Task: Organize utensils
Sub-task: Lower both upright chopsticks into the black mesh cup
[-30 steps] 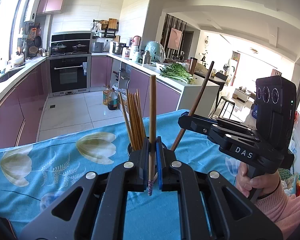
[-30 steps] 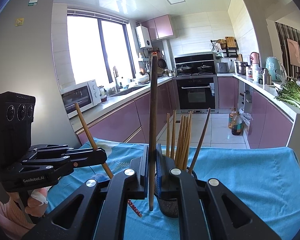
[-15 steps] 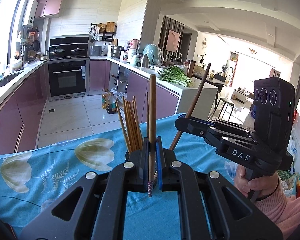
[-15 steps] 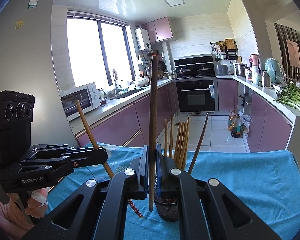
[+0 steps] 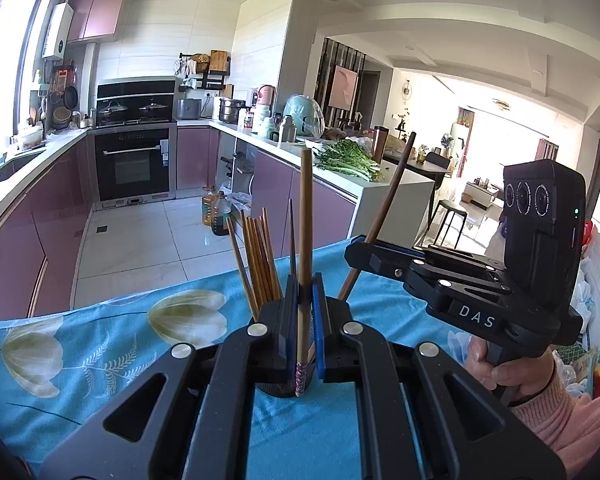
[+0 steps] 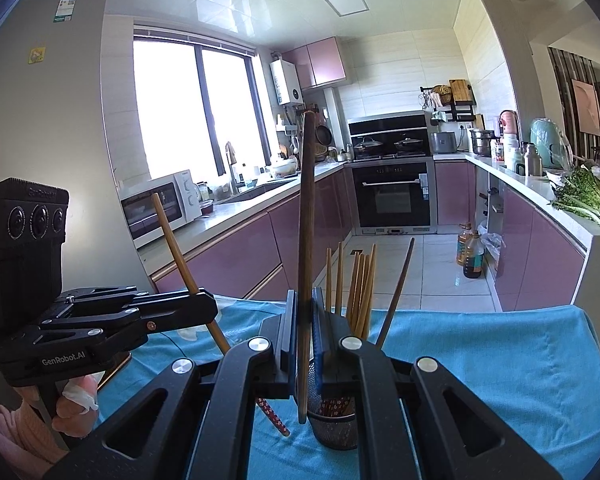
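In the left wrist view my left gripper [image 5: 305, 292] is shut on a light-brown chopstick [image 5: 306, 216] that stands upright, its patterned end below the pads. Just behind it a dark mesh holder [image 5: 278, 390] carries several chopsticks [image 5: 260, 260]. To the right, my right gripper [image 5: 358, 250] is shut on a dark-brown chopstick [image 5: 392, 200] that tilts right. In the right wrist view the right gripper [image 6: 305, 312] clamps that dark chopstick [image 6: 307, 220] upright in front of the holder [image 6: 336, 426]. The left gripper [image 6: 210, 306] comes in from the left with its tilted light chopstick [image 6: 176, 248].
The holder stands on a table under a blue floral cloth [image 5: 100, 344]. A person's hands in pink sleeves [image 5: 512, 368] grasp both gripper handles. Beyond the table edge are purple kitchen cabinets [image 6: 236, 256], an oven [image 5: 132, 164] and a counter with greens [image 5: 346, 158].
In the left wrist view the holder and its chopsticks sit slightly lower behind the jaws than before. Both grippers stay shut on their chopsticks, and the right wrist view is almost unchanged.
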